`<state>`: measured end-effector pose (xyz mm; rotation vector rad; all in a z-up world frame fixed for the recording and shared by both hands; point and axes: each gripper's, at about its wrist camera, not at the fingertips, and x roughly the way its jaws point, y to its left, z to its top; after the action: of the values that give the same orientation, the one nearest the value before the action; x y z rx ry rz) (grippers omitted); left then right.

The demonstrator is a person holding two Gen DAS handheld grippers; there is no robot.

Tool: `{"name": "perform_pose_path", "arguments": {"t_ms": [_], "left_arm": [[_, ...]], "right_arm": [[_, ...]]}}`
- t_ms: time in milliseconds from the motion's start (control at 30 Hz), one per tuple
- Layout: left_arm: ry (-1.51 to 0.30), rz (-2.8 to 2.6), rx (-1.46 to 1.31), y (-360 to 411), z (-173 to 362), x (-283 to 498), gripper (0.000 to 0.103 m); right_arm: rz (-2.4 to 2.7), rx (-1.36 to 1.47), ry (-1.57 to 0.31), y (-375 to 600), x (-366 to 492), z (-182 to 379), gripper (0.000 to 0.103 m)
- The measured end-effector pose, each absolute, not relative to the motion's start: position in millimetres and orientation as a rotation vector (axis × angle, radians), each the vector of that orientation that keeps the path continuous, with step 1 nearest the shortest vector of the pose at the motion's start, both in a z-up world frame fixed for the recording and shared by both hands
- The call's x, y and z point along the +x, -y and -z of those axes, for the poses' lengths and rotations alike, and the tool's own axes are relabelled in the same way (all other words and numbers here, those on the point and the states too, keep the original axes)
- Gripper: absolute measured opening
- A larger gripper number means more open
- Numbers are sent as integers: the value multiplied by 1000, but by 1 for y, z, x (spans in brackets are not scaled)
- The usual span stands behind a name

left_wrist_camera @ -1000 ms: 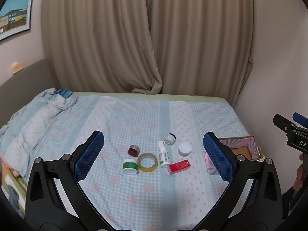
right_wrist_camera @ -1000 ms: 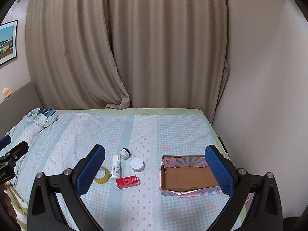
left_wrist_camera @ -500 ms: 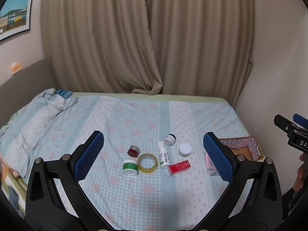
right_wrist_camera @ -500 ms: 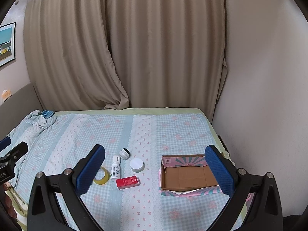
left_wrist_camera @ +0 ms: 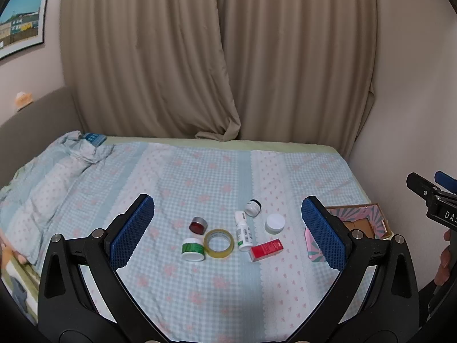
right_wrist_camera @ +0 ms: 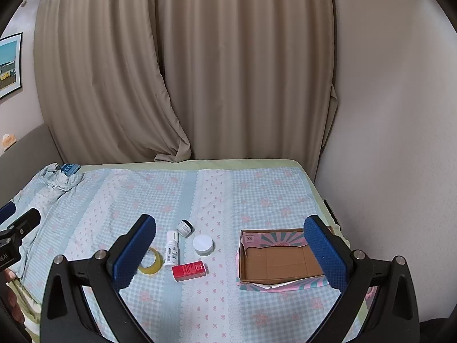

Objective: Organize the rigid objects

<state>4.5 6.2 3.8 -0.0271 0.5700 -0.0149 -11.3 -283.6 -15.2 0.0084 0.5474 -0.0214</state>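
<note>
Jars, tape roll (left_wrist_camera: 218, 243) and red box (left_wrist_camera: 266, 249) lie beyond both wide-open tongs (left_wrist_camera: 228, 233).

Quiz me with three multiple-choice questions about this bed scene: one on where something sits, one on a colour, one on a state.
1. Where is the tape roll?
A. in the cardboard box
B. between the green-labelled jar and the white bottle
C. on the crumpled blanket

2. What colour is the small carton?
A. red
B. yellow
C. black

3. How is the cardboard box?
A. closed
B. open and empty
C. open and full

Answers: 1 B, flanked by the green-labelled jar and white bottle. 2 A, plainly red. 3 B, only its bare floor shows.
</note>
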Motion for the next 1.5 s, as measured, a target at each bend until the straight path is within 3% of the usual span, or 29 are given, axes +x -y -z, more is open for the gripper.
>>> {"name": "perform_pose_path", "arguments": {"t_ms": [467, 700, 1000, 1500], "left_arm": [[-606, 22, -34, -31, 3, 28, 102], [-736, 14, -66, -69, 32, 64, 102], [-991, 59, -94, -111, 137, 132, 102], [-1356, 38, -222, -129, 322, 230, 102]], "right_arm": [[40, 26, -562, 273, 0, 18, 103], [29, 46, -634, 252, 28, 32, 103], [-6, 93, -819, 222, 91, 92, 103], [-116, 109, -1251, 172, 234, 261, 103]]}}
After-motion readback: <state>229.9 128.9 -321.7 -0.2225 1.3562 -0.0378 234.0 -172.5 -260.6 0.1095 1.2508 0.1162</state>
